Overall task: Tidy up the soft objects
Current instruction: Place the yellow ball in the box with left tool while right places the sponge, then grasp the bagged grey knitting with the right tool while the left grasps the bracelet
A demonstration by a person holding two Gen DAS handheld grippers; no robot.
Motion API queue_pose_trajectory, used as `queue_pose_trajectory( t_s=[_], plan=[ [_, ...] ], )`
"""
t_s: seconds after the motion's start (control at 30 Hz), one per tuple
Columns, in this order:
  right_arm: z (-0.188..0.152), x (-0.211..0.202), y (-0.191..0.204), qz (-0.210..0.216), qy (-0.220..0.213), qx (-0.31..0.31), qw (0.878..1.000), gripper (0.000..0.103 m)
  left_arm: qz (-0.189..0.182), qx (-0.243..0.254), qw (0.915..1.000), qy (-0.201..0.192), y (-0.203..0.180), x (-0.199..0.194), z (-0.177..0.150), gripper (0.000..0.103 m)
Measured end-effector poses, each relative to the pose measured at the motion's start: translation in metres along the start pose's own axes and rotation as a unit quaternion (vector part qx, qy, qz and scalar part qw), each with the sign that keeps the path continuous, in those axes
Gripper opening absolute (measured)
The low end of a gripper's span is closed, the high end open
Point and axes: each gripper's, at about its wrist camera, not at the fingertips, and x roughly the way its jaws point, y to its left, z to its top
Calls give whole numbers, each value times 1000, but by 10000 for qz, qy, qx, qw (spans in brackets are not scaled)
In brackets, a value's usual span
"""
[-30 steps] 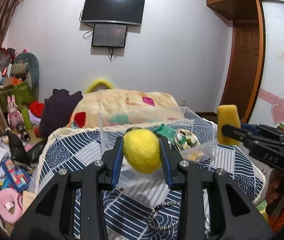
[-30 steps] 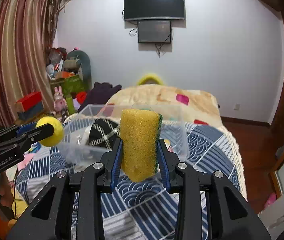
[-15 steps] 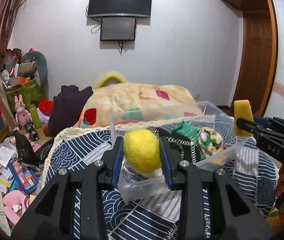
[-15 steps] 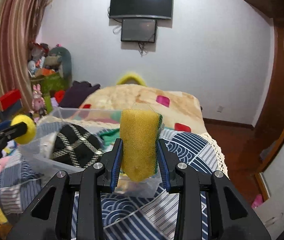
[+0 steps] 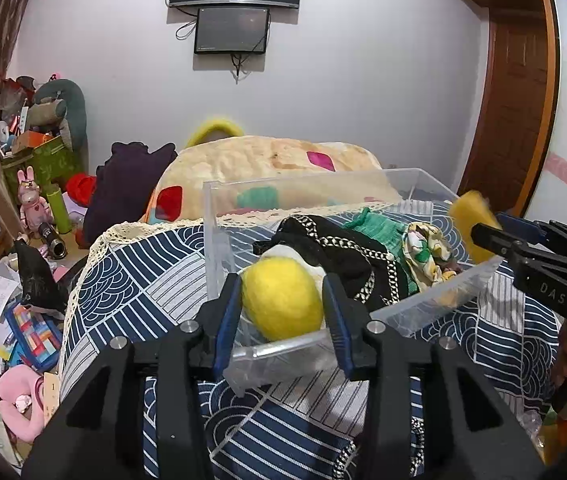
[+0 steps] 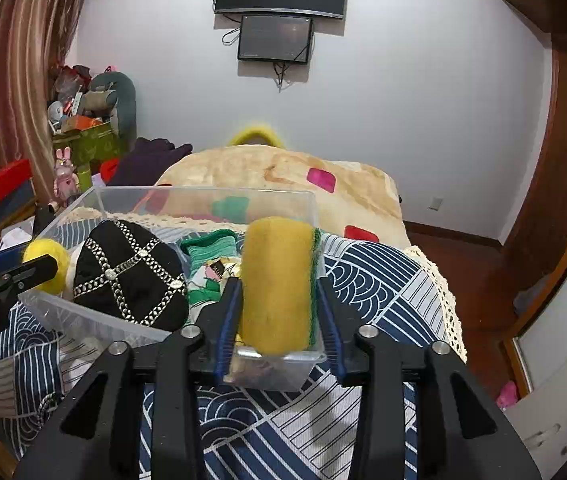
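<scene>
Gripping a yellow felt ball (image 5: pixel 282 298) between its blue-lined fingers (image 5: pixel 230 312), the left gripper (image 5: pixel 283 312) holds it at the near left corner of the clear plastic bin (image 5: pixel 435 308), with the ball over the bin's front rim. The ball fills the gap between the fingers and bulges out above them. At the other end of the bin, the right gripper (image 6: pixel 279 312) is clamped on a yellow sponge (image 6: pixel 277 286) that stands upright between its fingers, its green scouring layer (image 6: pixel 316 280) against the right finger; the sponge sits above the bin's near right corner. Seen from the left wrist, that sponge (image 5: pixel 473 232) shows at the tip of the right gripper (image 5: pixel 495 240), above the bin's right wall, and from the right wrist the ball (image 6: pixel 49 262) shows at the tip of the left gripper (image 6: pixel 23 270), against the bin's left edge. Inside the bin lie a black cap with silver chain trim (image 6: pixel 131 276), a folded green knit piece (image 6: pixel 211 250) and a floral fabric item (image 5: pixel 427 248), packed side by side. The bin rests on a bed under a navy and white patterned cover (image 6: pixel 371 276), with a cream blanket (image 6: pixel 283 176) behind it.
</scene>
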Motion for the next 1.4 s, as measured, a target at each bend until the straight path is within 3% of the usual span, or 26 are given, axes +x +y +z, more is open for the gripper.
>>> queue_pose_trajectory(
  t_s=[0.07,0.37,0.5,0.6,0.7,1.1,1.4],
  plan=[
    [-1,-2,1,33,5,-4,10000,50,-23,0,10000,-12,-2,-2,1,48],
    [-1,-11,-1,175,-22,71,9998,53,-49,-64,9998,-203,-3,-27,0,69],
    [1,-25,-2,236,-177,144,9995,71,-45,-145,9994,-297,-2,-40,0,80],
    [1,-38,-2,289,-324,179,9989,80,-70,-164,9993,-344,-3,-53,-2,91],
    [0,-52,1,374,-420,188,9982,82,4,-108,9990,-430,-6,-67,-8,97],
    [-35,-86,33,772,-206,-13,9968,83,-57,-82,9998,-160,-13,-103,-45,101],
    [-77,-71,49,1145,512,126,9920,83,-117,32,9996,257,-24,-107,-77,101]
  ],
)
